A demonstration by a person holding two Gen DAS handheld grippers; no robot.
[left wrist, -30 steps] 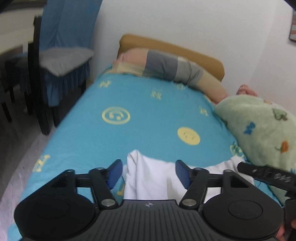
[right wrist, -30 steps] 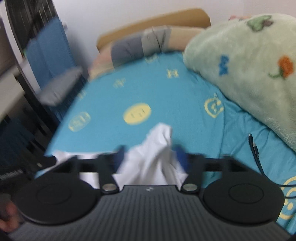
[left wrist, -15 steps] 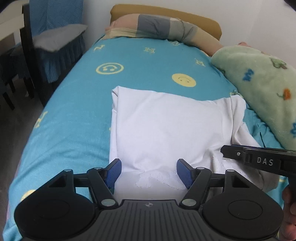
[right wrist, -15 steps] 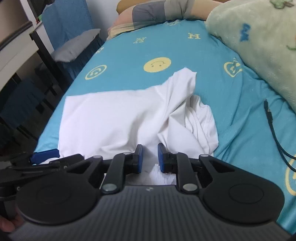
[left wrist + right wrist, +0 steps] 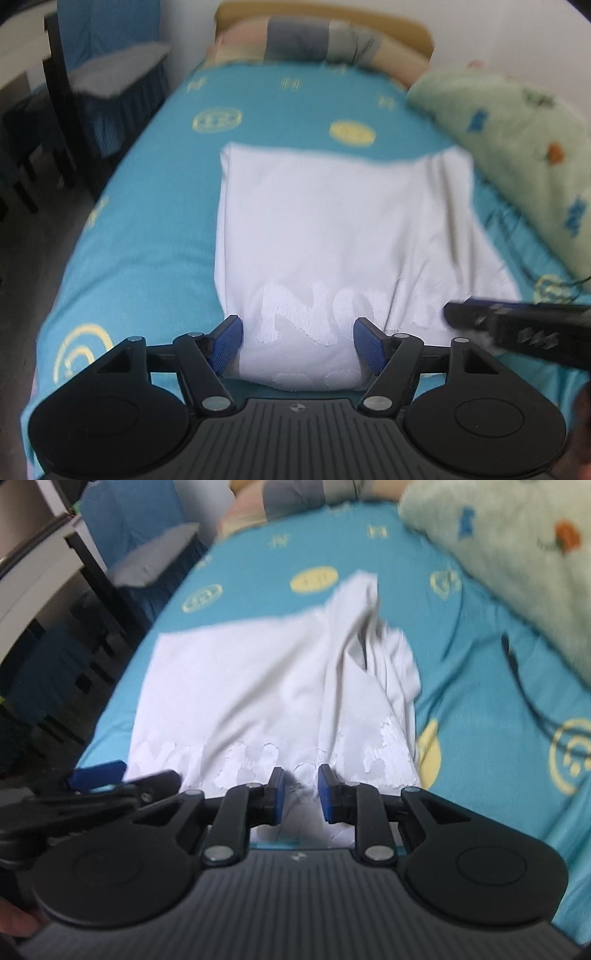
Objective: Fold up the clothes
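Observation:
A white T-shirt [image 5: 325,229] with cracked white lettering lies spread flat on the blue bed sheet [image 5: 147,221]. It also shows in the right wrist view [image 5: 258,698], with a bunched sleeve [image 5: 373,642] on its right side. My left gripper [image 5: 297,345] is open, its blue pads astride the shirt's near edge. My right gripper [image 5: 299,794] is a little open just above the shirt's near hem, holding nothing. Each gripper shows at the side of the other's view.
A green patterned blanket [image 5: 517,147] is heaped along the right of the bed. A striped pillow [image 5: 317,40] lies at the headboard. A blue-draped chair [image 5: 107,74] stands left of the bed. A black cable [image 5: 524,686] lies on the sheet at right.
The shirt has been drawn toward me and laid out flat. My right gripper, shut on the hem half a second ago, has opened a little and let go. The left stayed open.

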